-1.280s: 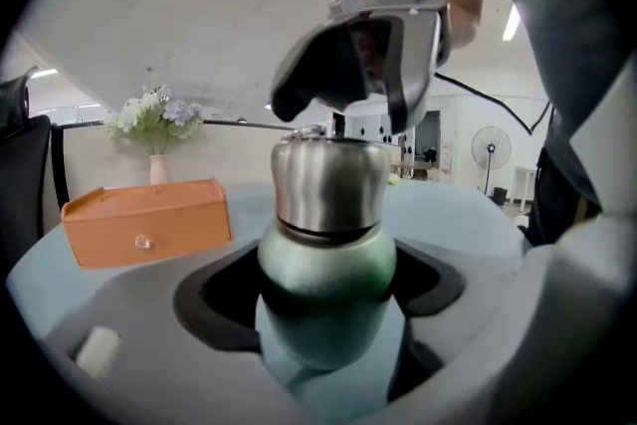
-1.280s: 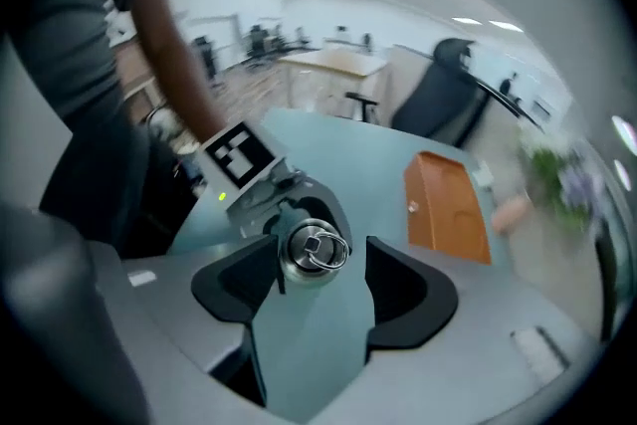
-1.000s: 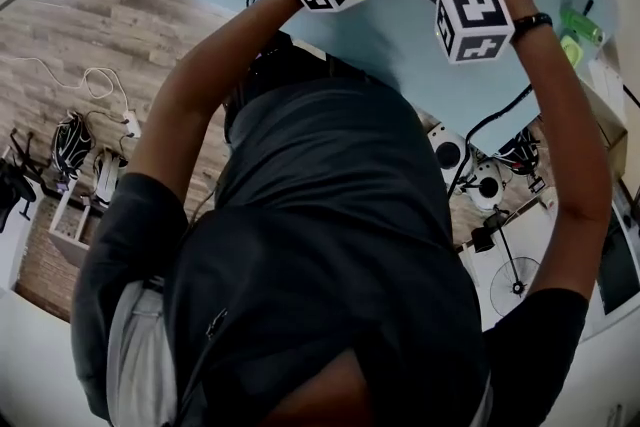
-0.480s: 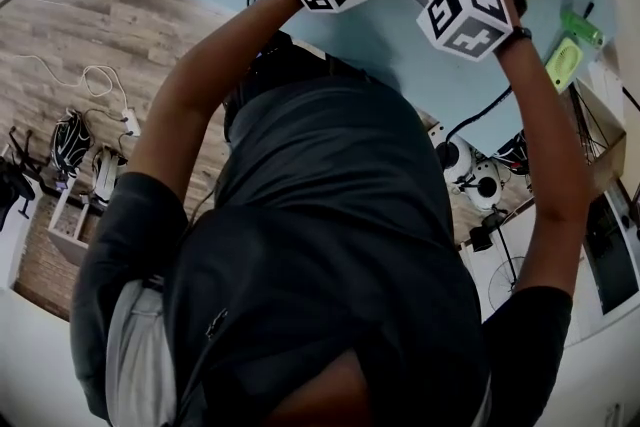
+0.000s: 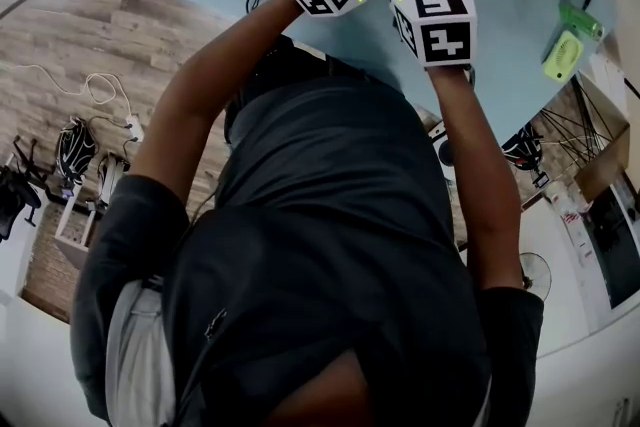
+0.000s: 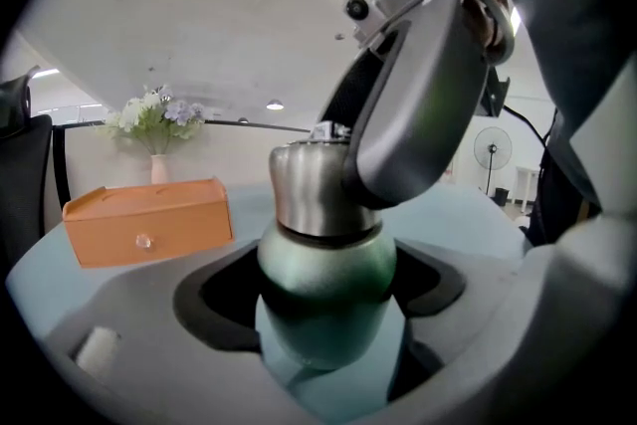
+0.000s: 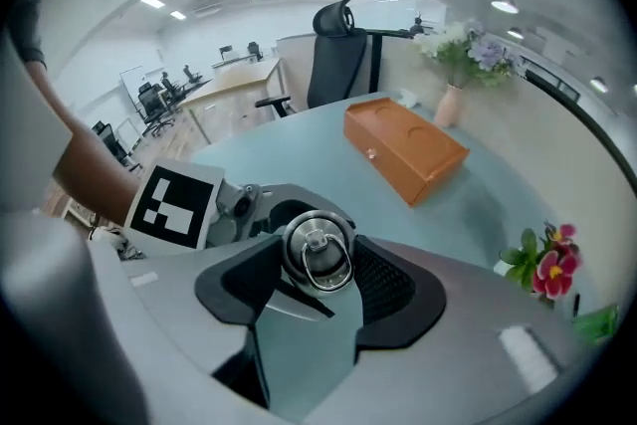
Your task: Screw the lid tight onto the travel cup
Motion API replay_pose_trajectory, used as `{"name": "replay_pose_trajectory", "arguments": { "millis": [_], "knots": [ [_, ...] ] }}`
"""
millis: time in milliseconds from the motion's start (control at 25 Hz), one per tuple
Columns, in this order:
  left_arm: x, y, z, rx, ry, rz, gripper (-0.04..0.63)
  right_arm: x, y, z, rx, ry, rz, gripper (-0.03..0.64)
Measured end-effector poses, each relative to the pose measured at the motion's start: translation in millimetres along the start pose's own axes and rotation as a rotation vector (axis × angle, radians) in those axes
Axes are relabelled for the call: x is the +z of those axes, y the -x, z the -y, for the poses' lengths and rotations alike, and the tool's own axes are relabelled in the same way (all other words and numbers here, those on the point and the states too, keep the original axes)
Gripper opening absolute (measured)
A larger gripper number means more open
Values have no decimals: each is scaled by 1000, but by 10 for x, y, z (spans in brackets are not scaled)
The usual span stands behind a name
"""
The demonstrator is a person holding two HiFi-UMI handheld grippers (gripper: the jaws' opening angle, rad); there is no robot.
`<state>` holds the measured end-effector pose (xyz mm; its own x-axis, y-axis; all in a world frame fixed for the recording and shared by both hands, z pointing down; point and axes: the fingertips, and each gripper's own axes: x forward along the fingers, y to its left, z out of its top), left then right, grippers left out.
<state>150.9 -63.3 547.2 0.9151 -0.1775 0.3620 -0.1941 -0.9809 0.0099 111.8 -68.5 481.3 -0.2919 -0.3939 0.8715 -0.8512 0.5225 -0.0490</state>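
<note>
While the left gripper (image 6: 320, 299) clamped the cup (image 6: 328, 259), the right gripper (image 7: 318, 279) pinched the lid (image 7: 317, 249) at the cup's twelve o'clock.

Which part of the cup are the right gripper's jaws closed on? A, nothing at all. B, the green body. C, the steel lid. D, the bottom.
C: in the right gripper view the right gripper has its jaws pressed against the steel lid, while the left gripper holds the green body.
</note>
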Motion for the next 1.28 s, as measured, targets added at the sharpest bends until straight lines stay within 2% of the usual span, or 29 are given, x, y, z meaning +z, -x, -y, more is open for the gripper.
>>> {"name": "replay_pose_trajectory", "arguments": {
  "millis": [120,480,600,680,720,800,880,960,1040,1120,1280],
  "knots": [
    [4,2,-2,0,0,1,426,6,2,5,-16,-28,10,229],
    [4,14,1,-1,1,7,425,5,4,-14,-28,-18,14,230],
    [7,-4,1,-3,2,8,426,-1,6,-19,26,57,-9,230],
    [7,-12,0,-6,1,9,426,52,63,-69,100,196,-23,249],
    [8,-12,-1,-7,0,10,426,84,111,-115,146,303,-32,249],
    [13,-7,-3,-9,-2,13,426,84,199,-200,236,591,-69,249],
    [14,-1,-5,-10,-1,13,426,14,236,-210,290,915,-121,249],
    [15,0,-7,-10,0,12,426,-49,224,-181,339,1158,-174,249],
    [18,-7,-10,-10,1,13,425,-91,169,-158,396,1275,-220,249],
    [23,-16,-15,-10,3,14,426,-113,98,-139,437,1326,-253,249],
    [16,-21,-14,-11,1,16,426,-151,43,-145,485,1318,-285,245]
  ]
}}
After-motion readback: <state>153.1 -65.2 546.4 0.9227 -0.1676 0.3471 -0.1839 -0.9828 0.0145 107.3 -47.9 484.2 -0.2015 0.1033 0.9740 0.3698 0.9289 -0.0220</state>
